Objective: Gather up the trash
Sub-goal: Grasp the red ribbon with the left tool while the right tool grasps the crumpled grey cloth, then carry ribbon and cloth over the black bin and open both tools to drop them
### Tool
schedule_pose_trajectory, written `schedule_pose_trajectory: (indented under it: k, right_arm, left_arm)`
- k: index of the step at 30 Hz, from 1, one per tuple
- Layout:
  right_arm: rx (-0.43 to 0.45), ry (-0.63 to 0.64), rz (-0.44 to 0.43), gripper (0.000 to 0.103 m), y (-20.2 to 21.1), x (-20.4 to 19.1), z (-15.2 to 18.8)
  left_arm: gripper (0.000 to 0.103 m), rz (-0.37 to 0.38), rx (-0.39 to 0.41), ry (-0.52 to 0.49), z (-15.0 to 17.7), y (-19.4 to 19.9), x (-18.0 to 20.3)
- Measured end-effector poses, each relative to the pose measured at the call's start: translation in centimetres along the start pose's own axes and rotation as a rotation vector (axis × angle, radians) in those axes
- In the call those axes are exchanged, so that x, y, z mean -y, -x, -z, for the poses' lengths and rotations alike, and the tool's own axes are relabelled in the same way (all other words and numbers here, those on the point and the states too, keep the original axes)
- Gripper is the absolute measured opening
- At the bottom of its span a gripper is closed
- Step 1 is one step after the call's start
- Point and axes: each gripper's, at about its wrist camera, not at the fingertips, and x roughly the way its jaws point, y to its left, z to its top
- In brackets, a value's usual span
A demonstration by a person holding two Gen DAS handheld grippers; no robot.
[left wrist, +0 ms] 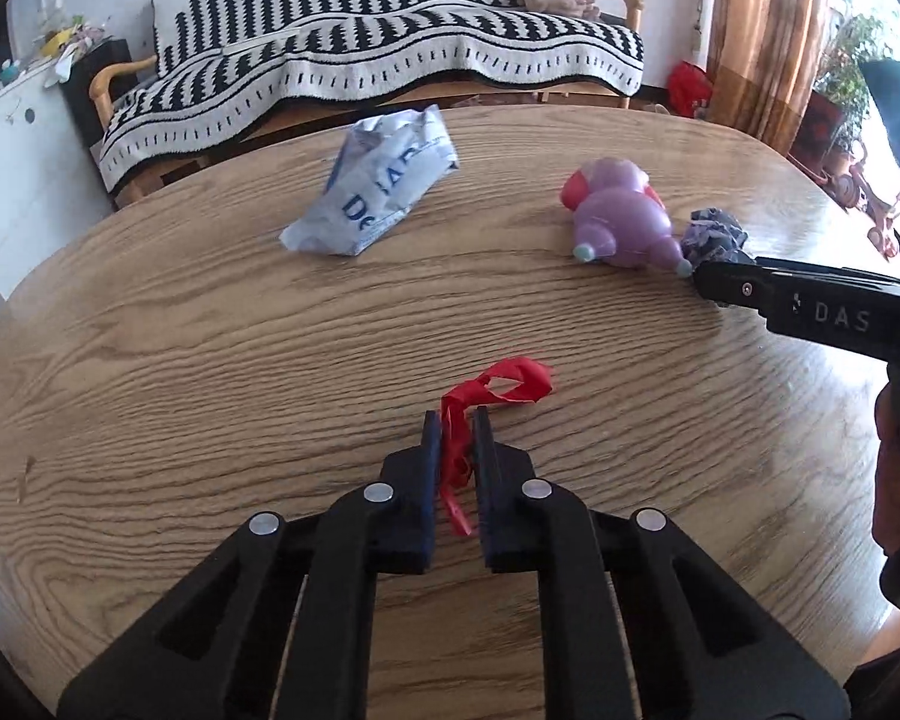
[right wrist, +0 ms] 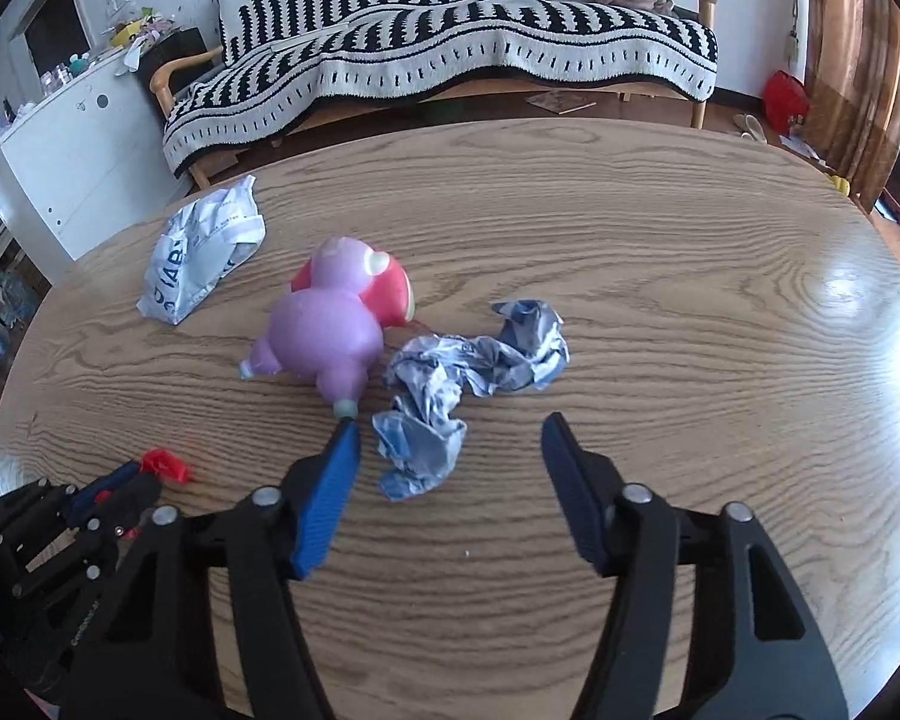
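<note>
A red ribbon scrap (left wrist: 510, 381) lies on the wooden table (left wrist: 210, 330), its near end pinched between the pads of my left gripper (left wrist: 455, 420), which is shut on it. The same grip shows at the lower left of the right wrist view, with the red scrap (right wrist: 165, 463) at the tip of the left gripper (right wrist: 132, 471). My right gripper (right wrist: 450, 423) stands open over the near end of a crumpled blue-and-white wrapper (right wrist: 480, 366); the pads do not touch it. A crumpled white bag with blue letters (left wrist: 378, 186) lies farther back.
A purple and pink plastic toy (right wrist: 336, 318) lies just left of the wrapper, its foot close to my right gripper's left finger. A sofa with a black-and-white throw (left wrist: 360, 60) stands behind the table, and a white cabinet (right wrist: 72, 168) at the left.
</note>
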Motion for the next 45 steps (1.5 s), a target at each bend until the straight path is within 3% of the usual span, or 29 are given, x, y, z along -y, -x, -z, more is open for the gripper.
schedule_pose_trajectory:
  k: [2,5,13,21,27,32,39,45]
  right_arm:
    - [-0.003,-0.002,-0.010,0.035,-0.1,0.0,0.0]
    - [0.008,-0.005,-0.024,0.021,0.2,-0.2,-0.1]
    - [0.077,0.003,-0.025,0.019,4.1,0.7,0.1]
    - [0.154,-0.011,0.034,0.018,11.0,6.3,2.5]
    - [0.201,-0.091,0.125,0.018,17.0,14.8,6.7]
    - [0.224,-0.190,0.228,0.018,21.1,22.7,11.1]
    - [0.246,-0.395,0.385,0.018,26.8,34.0,19.3]
    - [0.193,-0.549,0.470,0.019,29.1,41.5,27.5]
  left_arm:
    - [0.010,0.000,-0.003,0.012,0.1,0.1,-0.2]
    - [0.010,0.001,-0.001,0.029,-0.2,0.3,-0.7]
    - [0.010,0.017,0.027,0.055,-1.1,1.6,0.3]
    - [0.010,0.070,0.066,0.033,-2.5,3.3,5.3]
    - [0.010,0.158,0.084,-0.028,-3.1,4.6,12.9]
    - [0.010,0.262,0.105,-0.116,-2.8,5.6,21.3]
    - [0.010,0.434,0.122,-0.251,-0.6,7.2,34.4]
    - [0.010,0.541,0.101,-0.360,2.2,7.9,43.1]
